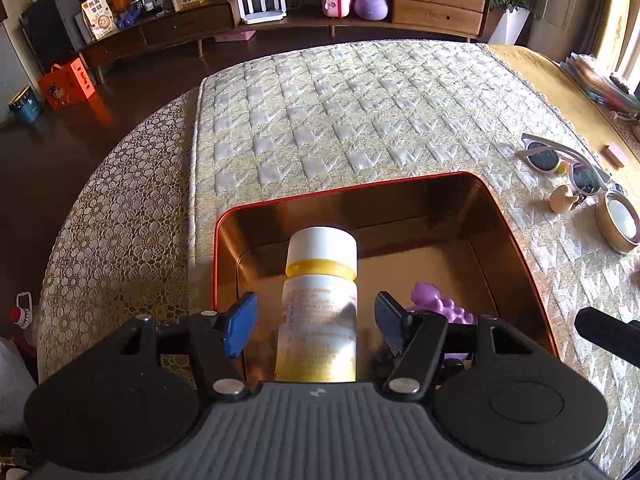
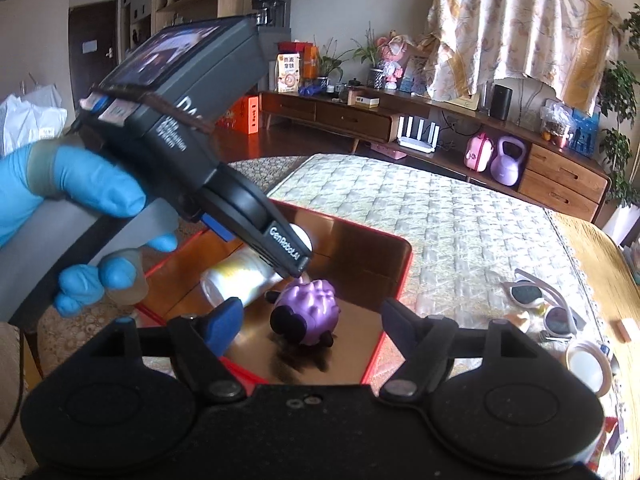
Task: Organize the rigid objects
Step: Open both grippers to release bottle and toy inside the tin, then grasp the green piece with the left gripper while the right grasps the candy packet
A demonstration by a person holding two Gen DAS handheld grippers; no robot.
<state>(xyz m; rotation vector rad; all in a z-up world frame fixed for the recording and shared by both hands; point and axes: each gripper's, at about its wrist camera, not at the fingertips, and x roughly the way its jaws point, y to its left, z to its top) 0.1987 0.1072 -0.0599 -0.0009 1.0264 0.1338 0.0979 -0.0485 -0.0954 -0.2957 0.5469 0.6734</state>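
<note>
A tray (image 1: 516, 240) sits on a quilted mat (image 1: 360, 112) covering the table. Inside it, a bottle (image 1: 320, 304) lies on its side, with a toy (image 2: 308, 312) just to its right. On the mat right of the tray lie sunglasses (image 1: 568, 164), a small figurine (image 1: 563, 199) and a round tin (image 1: 618, 222).

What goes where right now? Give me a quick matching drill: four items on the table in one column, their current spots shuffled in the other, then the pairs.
Items:
1. white bottle
2. purple toy
3. sunglasses
4. round compact

Spots:
A. on the quilted cloth, outside the red tin, beside a small duck figure
B. on the tin's floor, free of both tongs
C. between the open left tongs, inside the tin
D. nearest the right edge of the left wrist view, on the cloth

Pairs: 1-C, 2-B, 3-A, 4-D
</note>
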